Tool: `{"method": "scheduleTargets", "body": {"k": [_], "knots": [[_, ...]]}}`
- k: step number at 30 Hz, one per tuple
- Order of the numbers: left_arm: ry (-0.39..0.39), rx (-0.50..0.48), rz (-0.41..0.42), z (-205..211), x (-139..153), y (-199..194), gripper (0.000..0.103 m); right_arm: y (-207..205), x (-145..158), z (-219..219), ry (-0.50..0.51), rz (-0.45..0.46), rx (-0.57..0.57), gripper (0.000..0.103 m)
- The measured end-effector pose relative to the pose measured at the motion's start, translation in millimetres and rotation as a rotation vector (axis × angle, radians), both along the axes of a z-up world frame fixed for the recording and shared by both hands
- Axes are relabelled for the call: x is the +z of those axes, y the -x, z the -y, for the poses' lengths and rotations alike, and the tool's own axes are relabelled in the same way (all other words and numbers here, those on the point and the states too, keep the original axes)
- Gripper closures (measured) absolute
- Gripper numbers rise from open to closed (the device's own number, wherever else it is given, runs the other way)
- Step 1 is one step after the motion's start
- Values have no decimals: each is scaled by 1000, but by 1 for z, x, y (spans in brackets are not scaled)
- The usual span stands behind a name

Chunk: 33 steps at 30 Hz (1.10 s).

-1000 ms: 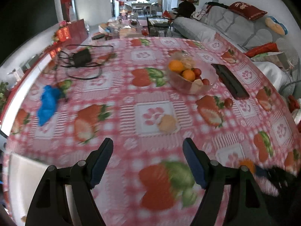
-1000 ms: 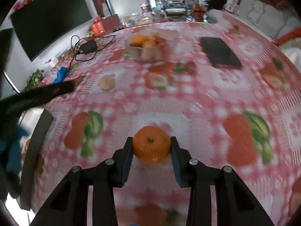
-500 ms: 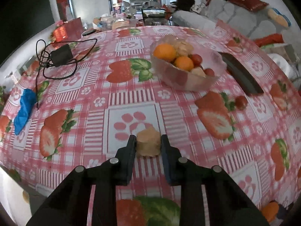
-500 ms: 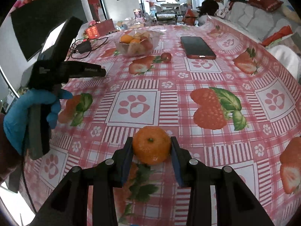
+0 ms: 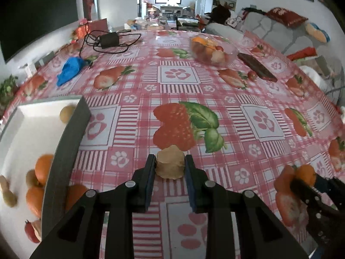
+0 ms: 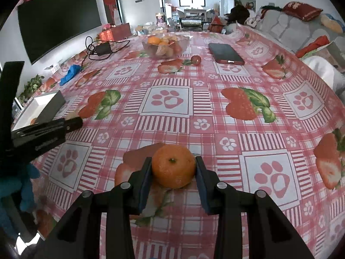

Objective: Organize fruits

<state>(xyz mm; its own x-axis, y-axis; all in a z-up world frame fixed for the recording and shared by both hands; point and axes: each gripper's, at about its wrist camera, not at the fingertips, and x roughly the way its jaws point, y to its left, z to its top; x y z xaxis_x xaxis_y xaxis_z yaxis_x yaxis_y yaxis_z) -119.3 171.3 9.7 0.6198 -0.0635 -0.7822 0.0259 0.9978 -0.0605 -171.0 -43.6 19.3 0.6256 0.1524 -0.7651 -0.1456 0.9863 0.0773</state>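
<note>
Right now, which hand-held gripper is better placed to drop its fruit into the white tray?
Left. The left hand-held gripper, shut on a tan fruit, is right beside the tray. The right one, holding an orange, is farther off.

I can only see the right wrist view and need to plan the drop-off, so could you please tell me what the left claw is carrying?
Observer: The left claw is shut on a tan, papery fruit.
Operator: Thank you. What is inside the white tray?
Observer: Several oranges lie in the white tray, with a red fruit at its near end.
Operator: Anything else?
Observer: A yellowish fruit sits at its far corner.
</note>
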Motion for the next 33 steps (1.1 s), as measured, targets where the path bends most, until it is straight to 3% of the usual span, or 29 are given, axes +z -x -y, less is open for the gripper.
{"method": "scheduleTargets", "body": {"k": [7,13,33], "knots": [[-58,-29,-2,7,0,15,73,11,-5,-6,41,88,-18,63],[-76,-13,56,11,-3,36,73,9,-5,-6,52,90,-19,63],[-44,-18,67,8,-3,34,73,9,-5,-7,59,92,-17,63]]}}
